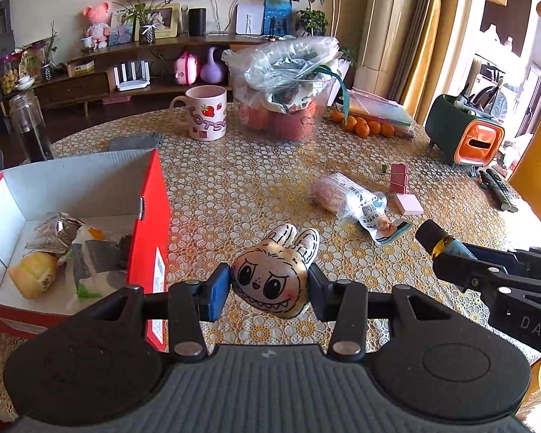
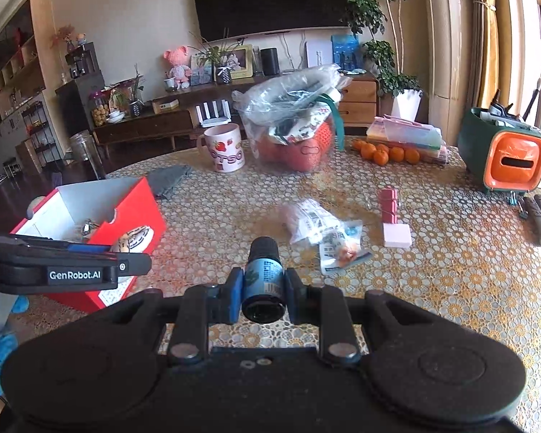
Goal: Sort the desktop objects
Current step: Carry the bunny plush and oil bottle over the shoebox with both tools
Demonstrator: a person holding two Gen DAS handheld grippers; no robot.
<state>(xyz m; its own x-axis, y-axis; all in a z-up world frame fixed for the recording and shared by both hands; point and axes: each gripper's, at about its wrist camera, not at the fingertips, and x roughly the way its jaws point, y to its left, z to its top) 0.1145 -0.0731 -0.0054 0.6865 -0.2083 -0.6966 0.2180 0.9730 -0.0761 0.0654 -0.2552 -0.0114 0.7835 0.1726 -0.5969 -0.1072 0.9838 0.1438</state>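
The plush (image 1: 275, 270), a cream rabbit-eared face with big eyes and teeth, sits squeezed between the two fingers of the left gripper (image 1: 270, 290), held above the table (image 1: 234, 187) just to the right of the red box (image 1: 155, 216). Its ears point away from the camera; its face is turned up toward the lens. In the right wrist view the plush (image 2: 135, 239) shows only as a striped edge past the left gripper's side (image 2: 72, 270), over the box (image 2: 140, 213).

The bottle (image 2: 263, 281), small, with a blue label and black cap, is clamped between the fingers of the right gripper (image 2: 264, 290), its cap pointing forward. From the left view its cap end (image 1: 436, 240) sticks out of the right gripper (image 1: 451, 256) at the right edge, well apart from the plush.

Inside the box lie several snack wrappers (image 1: 68, 252). On the table beyond the grippers lie a clear packet (image 1: 346, 198), a pink eraser (image 1: 408, 204) and a red clip stack (image 1: 399, 177). Farther back stand a mug (image 1: 206, 113), a bagged basket (image 1: 283, 90) and a row of oranges (image 1: 364, 125).
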